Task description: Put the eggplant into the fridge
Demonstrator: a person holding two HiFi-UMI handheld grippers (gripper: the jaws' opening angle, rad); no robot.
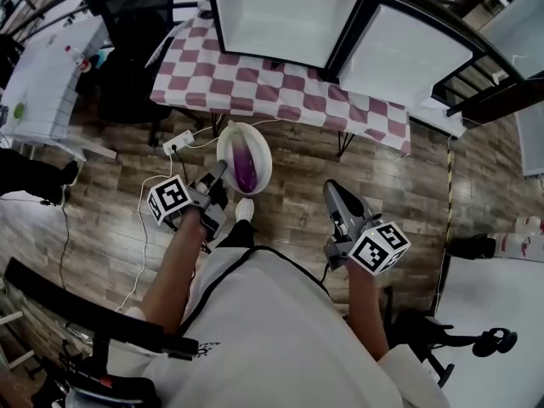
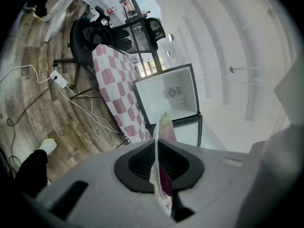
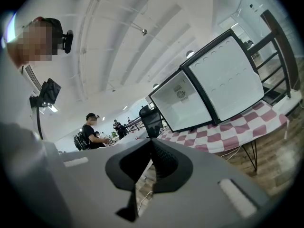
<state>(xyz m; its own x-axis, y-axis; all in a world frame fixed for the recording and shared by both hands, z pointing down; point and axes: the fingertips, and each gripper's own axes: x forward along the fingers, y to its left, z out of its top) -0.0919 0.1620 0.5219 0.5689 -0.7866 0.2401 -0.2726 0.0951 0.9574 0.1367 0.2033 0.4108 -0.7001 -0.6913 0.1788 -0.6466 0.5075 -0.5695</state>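
- Nearest the lens in the head view is the person's white shirt (image 1: pixel 280 330), filling the lower middle; a bare forearm reaches forward on each side of it
- At far left a black office chair (image 1: pixel 127 32) stands on the wooden floor (image 1: pixel 102 211); a white power strip (image 1: pixel 178 143) with trailing cables lies just in front of the tabletop
- Left gripper (image 1: pixel 219 175): its jaws are pressed nearly together, clamped on the rim of a white plate (image 1: pixel 228 138); its own view shows the plate edge-on between the pads
- The eggplant (image 1: pixel 246 161), purple with a green tip, lies on that plate; plate and eggplant are held above the floor, short of the tabletop
- The tabletop (image 1: pixel 280 87), under a red-and-white checked cloth, carries the fridge (image 1: pixel 285 15); its white inside is in plain view
- Right gripper (image 1: pixel 333 190): jaws closed on each other with nothing between them, held level beside the left one
- The fridge door (image 1: pixel 408 53) stands swung open to the right
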